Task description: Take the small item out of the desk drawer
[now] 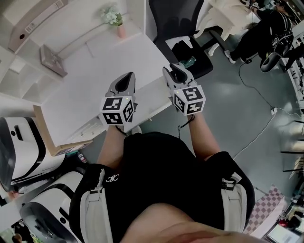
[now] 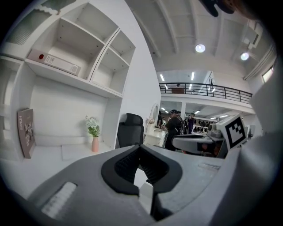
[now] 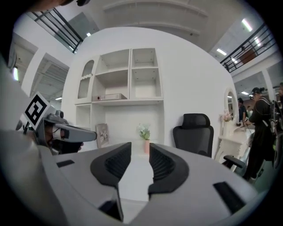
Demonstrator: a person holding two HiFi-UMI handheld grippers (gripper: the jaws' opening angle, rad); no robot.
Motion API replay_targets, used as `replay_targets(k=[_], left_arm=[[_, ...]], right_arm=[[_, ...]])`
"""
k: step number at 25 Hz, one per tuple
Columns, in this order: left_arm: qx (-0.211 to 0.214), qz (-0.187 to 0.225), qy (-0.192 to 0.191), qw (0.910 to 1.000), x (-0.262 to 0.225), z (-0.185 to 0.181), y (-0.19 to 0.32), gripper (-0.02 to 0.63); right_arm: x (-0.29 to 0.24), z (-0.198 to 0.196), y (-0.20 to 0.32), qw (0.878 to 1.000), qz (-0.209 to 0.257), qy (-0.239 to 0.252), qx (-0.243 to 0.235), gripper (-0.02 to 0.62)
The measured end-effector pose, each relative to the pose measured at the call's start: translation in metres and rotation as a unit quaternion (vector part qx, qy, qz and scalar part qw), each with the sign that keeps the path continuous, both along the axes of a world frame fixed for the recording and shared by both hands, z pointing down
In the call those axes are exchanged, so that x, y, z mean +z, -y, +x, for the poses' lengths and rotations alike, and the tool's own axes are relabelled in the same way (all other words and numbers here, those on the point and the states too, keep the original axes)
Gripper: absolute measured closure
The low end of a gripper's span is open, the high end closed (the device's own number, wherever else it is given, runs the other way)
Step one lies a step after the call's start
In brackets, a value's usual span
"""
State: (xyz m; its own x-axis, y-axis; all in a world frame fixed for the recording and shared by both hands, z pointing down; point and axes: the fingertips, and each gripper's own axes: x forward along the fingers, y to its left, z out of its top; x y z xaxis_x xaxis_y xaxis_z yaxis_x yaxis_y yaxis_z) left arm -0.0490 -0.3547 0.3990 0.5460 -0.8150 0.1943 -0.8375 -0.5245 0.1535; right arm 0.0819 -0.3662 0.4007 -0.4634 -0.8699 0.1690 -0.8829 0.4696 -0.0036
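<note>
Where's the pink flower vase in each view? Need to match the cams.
Head view: vase near the top edge, left of centre, at the back of the white desk.
Left gripper view: vase left of centre, about mid-height.
Right gripper view: vase near the centre of the picture.
Shared landmark: black office chair, to the vase's right in all three.

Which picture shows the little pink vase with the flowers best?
The left gripper view. There the pink vase stands biggest and side-on, flowers and all, with nothing in front. The right gripper view shows the vase too, only smaller. The head view looks down on the vase from above, tiny, near the picture's top.
</note>
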Motion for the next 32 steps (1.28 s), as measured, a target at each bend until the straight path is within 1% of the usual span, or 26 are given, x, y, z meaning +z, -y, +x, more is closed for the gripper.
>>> replay_targets(k=[2,5,8,11,19,23,28,32], left_arm=[[-0.002,-0.001,0.002,1.0000,0.002,-0.006,0.004,0.591],[-0.004,-0.004,0.003,1.0000,0.006,-0.012,0.008,0.592],[-0.007,-0.010,0.001,0.9999,0.010,-0.019,0.009,0.592],[-0.012,-0.016,-0.001,0.9998,0.015,-0.025,0.012,0.592],[-0.025,-0.029,-0.001,0.9993,0.024,-0.040,0.015,0.592],[-0.035,-0.036,-0.002,0.9988,0.029,-0.050,0.015,0.592],[-0.050,-0.046,-0.001,0.9977,0.039,-0.067,0.015,0.592],[-0.063,-0.050,-0.001,0.9968,0.044,-0.083,0.019,0.591]], right_arm=[[0.011,-0.011,0.005,0.999,-0.018,-0.019,-0.025,0.428],[0.036,-0.026,0.008,0.995,-0.055,-0.058,-0.066,0.380],[0.063,-0.036,0.008,0.986,-0.093,-0.096,-0.101,0.371],[0.087,-0.043,0.008,0.976,-0.124,-0.121,-0.130,0.373],[0.143,-0.054,0.003,0.948,-0.185,-0.179,-0.187,0.373],[0.170,-0.058,-0.005,0.929,-0.223,-0.203,-0.213,0.373],[0.213,-0.064,-0.019,0.895,-0.284,-0.232,-0.255,0.373],[0.239,-0.072,-0.020,0.877,-0.313,-0.244,-0.269,0.373]])
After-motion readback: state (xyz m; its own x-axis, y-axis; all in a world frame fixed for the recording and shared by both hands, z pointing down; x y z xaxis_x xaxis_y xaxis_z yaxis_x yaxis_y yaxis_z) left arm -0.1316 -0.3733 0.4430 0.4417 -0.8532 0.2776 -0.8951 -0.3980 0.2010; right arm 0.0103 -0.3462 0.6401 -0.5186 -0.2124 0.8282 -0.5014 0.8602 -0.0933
